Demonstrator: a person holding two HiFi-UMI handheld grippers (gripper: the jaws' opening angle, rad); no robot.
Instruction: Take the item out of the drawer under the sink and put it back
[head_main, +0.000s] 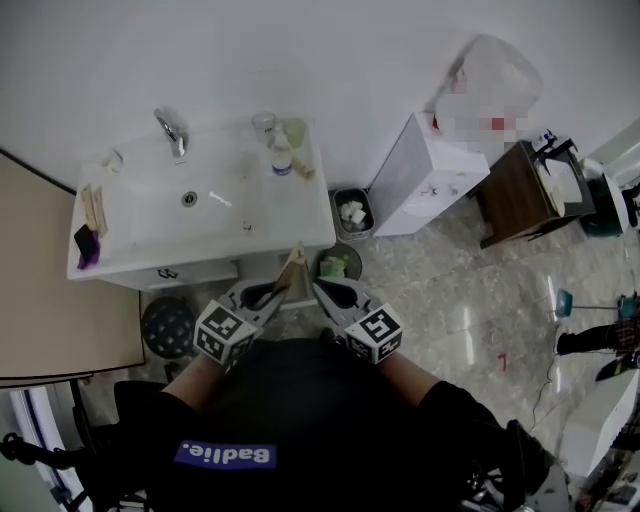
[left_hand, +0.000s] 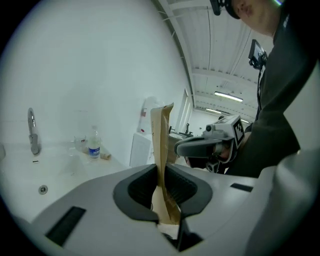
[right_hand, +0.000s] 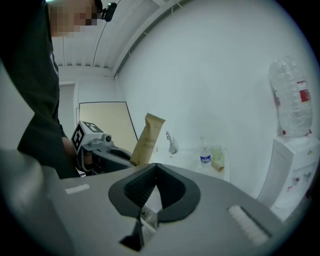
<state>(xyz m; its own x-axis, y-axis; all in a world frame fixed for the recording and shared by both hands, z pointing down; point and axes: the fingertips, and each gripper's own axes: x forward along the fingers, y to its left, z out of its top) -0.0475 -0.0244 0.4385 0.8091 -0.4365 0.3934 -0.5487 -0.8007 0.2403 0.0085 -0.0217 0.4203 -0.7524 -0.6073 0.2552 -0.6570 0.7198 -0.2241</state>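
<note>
My left gripper (left_hand: 161, 175) is clamped on a brown paper pouch (left_hand: 161, 132), with the jaws only narrowly apart. The pouch stands upright between the pads, held up at the near edge of the white sink (head_main: 140, 225). My right gripper (right_hand: 153, 172) is just right of it, jaws together and empty. A water bottle (head_main: 282, 155) sits at the sink's far right.

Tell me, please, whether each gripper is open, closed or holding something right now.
Left gripper: closed on the brown paper pouch, which stands upright between its jaws.
Right gripper: closed, nothing between its jaws.
</note>
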